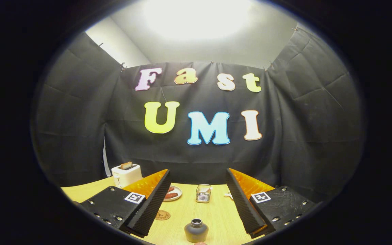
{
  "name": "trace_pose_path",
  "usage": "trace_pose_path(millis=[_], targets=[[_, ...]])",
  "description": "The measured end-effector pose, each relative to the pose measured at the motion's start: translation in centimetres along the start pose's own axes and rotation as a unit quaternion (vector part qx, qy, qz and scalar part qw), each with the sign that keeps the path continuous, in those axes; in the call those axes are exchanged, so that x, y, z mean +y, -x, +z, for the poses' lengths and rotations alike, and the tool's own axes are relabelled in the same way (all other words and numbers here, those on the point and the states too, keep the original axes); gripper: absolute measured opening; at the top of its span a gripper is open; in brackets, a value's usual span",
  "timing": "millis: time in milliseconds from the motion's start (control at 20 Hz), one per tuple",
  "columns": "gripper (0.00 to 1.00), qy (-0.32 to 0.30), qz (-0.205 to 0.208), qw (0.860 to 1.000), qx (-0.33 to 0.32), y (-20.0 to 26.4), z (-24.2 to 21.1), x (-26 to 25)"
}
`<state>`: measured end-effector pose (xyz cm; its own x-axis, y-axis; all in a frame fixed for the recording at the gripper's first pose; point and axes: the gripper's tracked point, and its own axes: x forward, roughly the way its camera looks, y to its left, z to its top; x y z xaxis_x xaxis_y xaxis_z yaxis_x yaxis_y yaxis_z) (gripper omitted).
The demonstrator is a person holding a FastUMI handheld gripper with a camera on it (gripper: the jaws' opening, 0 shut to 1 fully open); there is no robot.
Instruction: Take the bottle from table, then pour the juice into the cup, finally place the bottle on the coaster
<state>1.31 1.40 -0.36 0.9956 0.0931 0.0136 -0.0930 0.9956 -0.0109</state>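
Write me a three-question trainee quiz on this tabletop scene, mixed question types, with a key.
1. True or false: the gripper is shut on the bottle.
2. What stands farther off, beyond the bottle between the fingers? A) the glass cup B) a kettle C) a bowl
3. Fill in: the round coaster lies on the table beside the ____ finger.

Key: 1 false, the fingers are spread wide with the bottle low between them, untouched; 2 A; 3 left.
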Motion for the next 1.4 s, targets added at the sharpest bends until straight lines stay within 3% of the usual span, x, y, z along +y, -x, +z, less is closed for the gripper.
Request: trace_pose_path(millis=[400,1400], targets=[[0.98,-0.016,0.011,1.0,-0.007,-0.2,-1.2,-0.2],[0.98,-0.005,0.063,0.994,0.089,-1.0,-14.4,0.3]])
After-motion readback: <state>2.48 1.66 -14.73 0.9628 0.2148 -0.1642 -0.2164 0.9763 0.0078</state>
